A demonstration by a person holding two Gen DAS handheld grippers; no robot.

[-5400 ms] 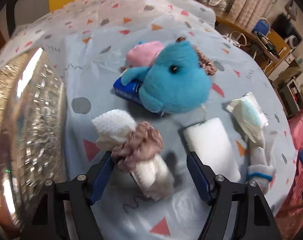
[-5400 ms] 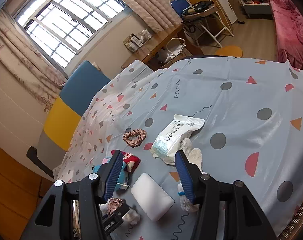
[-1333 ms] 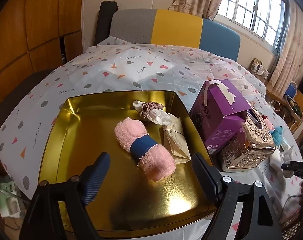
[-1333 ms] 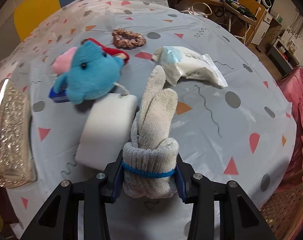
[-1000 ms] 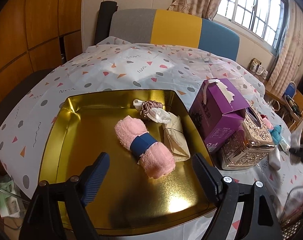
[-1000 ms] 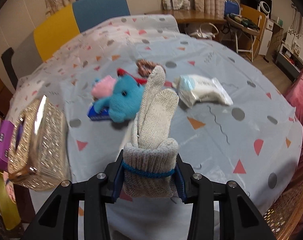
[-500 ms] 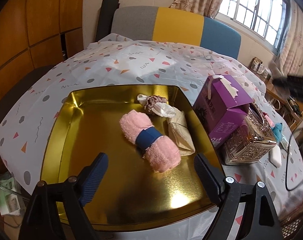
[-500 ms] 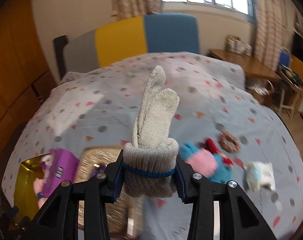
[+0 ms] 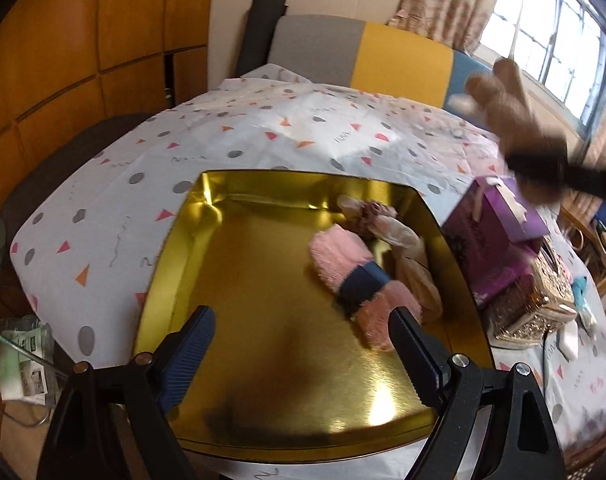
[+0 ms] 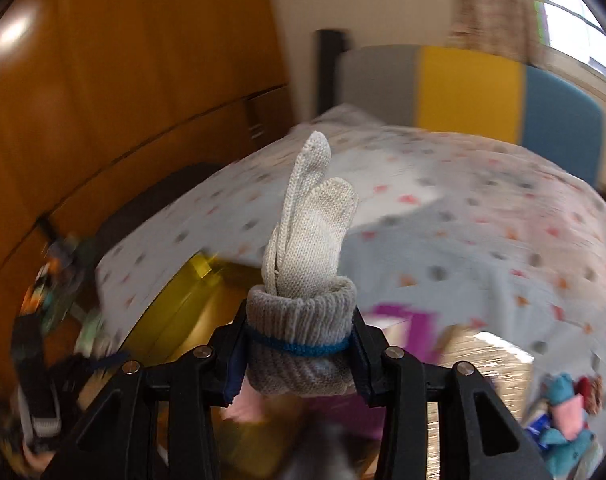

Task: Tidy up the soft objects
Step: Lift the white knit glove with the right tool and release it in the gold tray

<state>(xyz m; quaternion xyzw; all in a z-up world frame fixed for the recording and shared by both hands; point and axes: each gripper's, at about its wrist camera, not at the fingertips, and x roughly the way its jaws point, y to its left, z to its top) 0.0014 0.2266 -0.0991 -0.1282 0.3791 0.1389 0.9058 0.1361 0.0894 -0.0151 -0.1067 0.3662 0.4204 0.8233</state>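
My right gripper is shut on a rolled grey knit glove with a blue band, held in the air above the table; it shows blurred at the upper right of the left wrist view. My left gripper is open and empty, hovering over the near part of the gold tray. In the tray lie a pink rolled towel with a blue band, a beige cloth bundle and a mauve scrunchie with a white cloth.
A purple box and a glittery gold tissue box stand right of the tray. A blue plush toy lies farther right. A grey, yellow and blue chair back stands behind the table. Wooden panels line the left wall.
My right gripper has swung left with the glove, from over the plush toy side toward the tray. My left gripper has drifted slightly left over the tray and stays open.
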